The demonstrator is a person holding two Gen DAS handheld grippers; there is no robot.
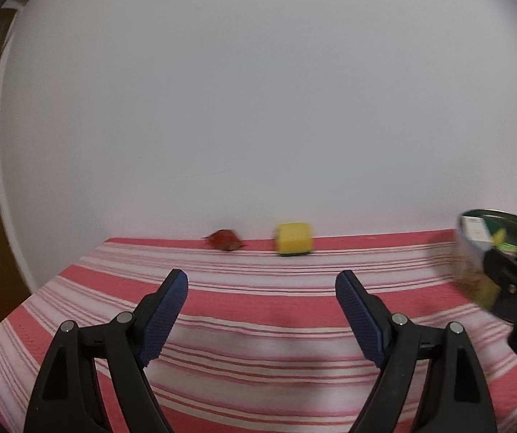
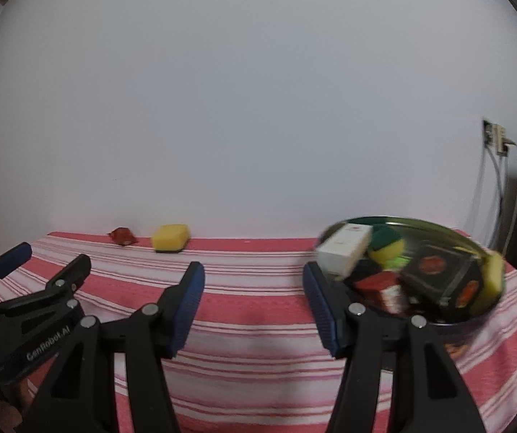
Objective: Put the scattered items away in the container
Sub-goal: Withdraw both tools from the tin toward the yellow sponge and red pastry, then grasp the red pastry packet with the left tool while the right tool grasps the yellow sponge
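Note:
A yellow sponge [image 1: 293, 239] and a small red wrapper [image 1: 225, 240] lie at the far edge of the striped cloth; both also show in the right wrist view, the sponge [image 2: 170, 237] and the wrapper [image 2: 124, 236]. A round metal container [image 2: 475, 319] at the right holds a white box [image 2: 345, 247], a black box, a red box and sponges; it shows at the right edge of the left view [image 1: 469, 274]. My left gripper [image 1: 261, 310] is open and empty above the cloth. My right gripper [image 2: 253, 305] is open and empty, its right finger next to the container.
A red and white striped cloth [image 1: 258, 379] covers the table, which stands against a plain white wall. A wall socket with cables [image 2: 496, 140] is at the far right. The left gripper shows at the left of the right wrist view [image 2: 34, 288].

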